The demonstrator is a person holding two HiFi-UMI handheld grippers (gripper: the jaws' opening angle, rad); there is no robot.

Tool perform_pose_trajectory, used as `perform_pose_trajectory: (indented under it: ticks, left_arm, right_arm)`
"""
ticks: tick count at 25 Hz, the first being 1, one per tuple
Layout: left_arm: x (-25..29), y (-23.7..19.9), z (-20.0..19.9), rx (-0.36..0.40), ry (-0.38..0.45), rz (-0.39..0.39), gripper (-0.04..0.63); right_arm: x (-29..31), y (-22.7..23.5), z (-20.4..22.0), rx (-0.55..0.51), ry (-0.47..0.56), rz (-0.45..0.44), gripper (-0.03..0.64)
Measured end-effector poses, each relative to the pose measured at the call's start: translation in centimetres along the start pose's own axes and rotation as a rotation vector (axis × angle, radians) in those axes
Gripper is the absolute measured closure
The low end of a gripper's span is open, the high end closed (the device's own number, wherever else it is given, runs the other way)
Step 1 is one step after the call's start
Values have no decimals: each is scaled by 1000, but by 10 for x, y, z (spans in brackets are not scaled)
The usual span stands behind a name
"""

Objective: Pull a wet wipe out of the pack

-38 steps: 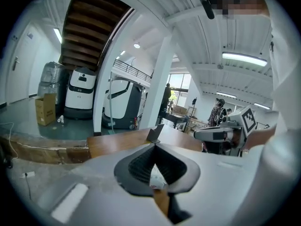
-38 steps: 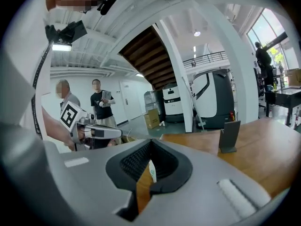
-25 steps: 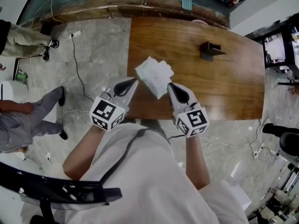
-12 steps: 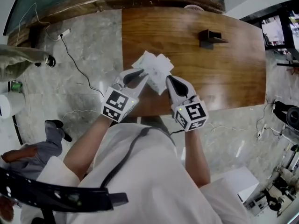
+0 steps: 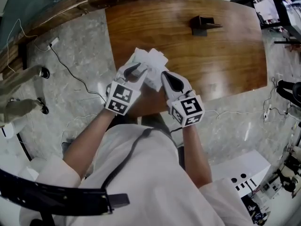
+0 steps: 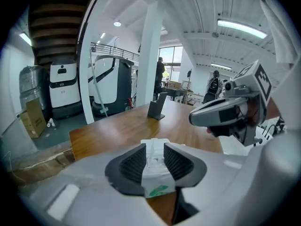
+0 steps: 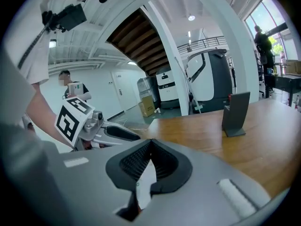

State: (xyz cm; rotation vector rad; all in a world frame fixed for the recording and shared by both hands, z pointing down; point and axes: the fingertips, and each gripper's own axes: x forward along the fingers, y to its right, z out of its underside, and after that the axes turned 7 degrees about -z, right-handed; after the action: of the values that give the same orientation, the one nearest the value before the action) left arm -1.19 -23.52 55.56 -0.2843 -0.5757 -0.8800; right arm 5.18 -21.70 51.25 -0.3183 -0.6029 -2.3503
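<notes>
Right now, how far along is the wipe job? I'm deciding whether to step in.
Done: the pack is picked up, held over the table. In hand: right tongs pinch its thin white edge; left tongs have just been opening, pack between them. Left: nothing is clearly pulled free of it yet.

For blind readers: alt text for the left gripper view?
The left gripper has just been opening its jaws around a white wet wipe pack with a green mark, above a brown wooden table; the right gripper at right.
</notes>
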Motion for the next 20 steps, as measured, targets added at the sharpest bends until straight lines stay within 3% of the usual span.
perform_pose_trajectory:
  ticks: [12,15,20]
  left_arm:
    - [20,0,4,9,-17,10,525]
    - [21,-7,0,-11,-7,-19,584]
    - [21,-21,5,-67,-13,-48,590]
  right_arm:
    - [25,10,26,-9,-63,22,609]
    - [33,9,35,-29,-102,13,609]
    - [46,6,43,-61,-150,1,598]
